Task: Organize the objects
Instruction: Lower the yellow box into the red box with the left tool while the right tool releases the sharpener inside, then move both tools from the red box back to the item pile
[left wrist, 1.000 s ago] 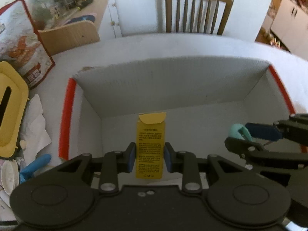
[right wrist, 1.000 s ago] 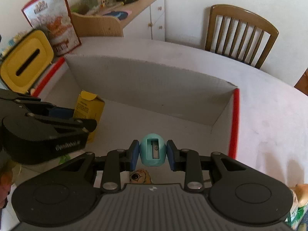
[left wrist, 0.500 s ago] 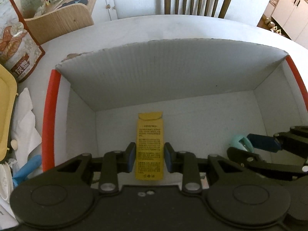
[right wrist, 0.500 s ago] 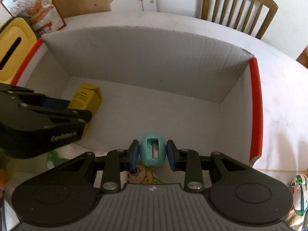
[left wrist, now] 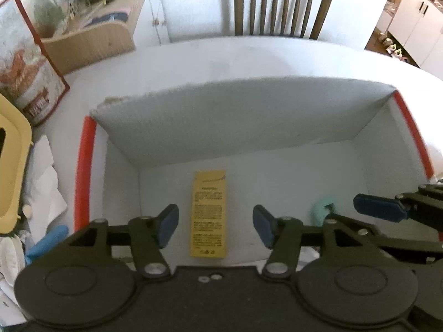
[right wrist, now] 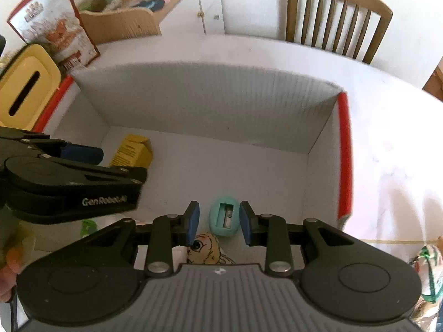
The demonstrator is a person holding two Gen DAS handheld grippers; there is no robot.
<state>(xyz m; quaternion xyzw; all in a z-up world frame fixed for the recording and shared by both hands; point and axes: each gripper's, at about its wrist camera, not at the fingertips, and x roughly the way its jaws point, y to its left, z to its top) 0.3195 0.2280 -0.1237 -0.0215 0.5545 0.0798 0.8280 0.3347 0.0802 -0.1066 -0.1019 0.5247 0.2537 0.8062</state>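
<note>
Yellow carton [left wrist: 209, 213] lies flat on the white box [left wrist: 249, 116] floor, long axis running straight between the left gripper's [left wrist: 212, 225] just-opened jaws, untouched.

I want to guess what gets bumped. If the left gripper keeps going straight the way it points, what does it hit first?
Probably the yellow carton. It lies between the left gripper's open jaws, which have just been opening, on the box floor. Depth is hard to judge.

Both wrist cameras look steeply down, close above white box [left wrist: 249, 121] [right wrist: 210, 96] on table [left wrist: 221, 61]; left view from box's left, right from right; shared: box interior, chair [left wrist: 282, 2] [right wrist: 335, 13].
</note>
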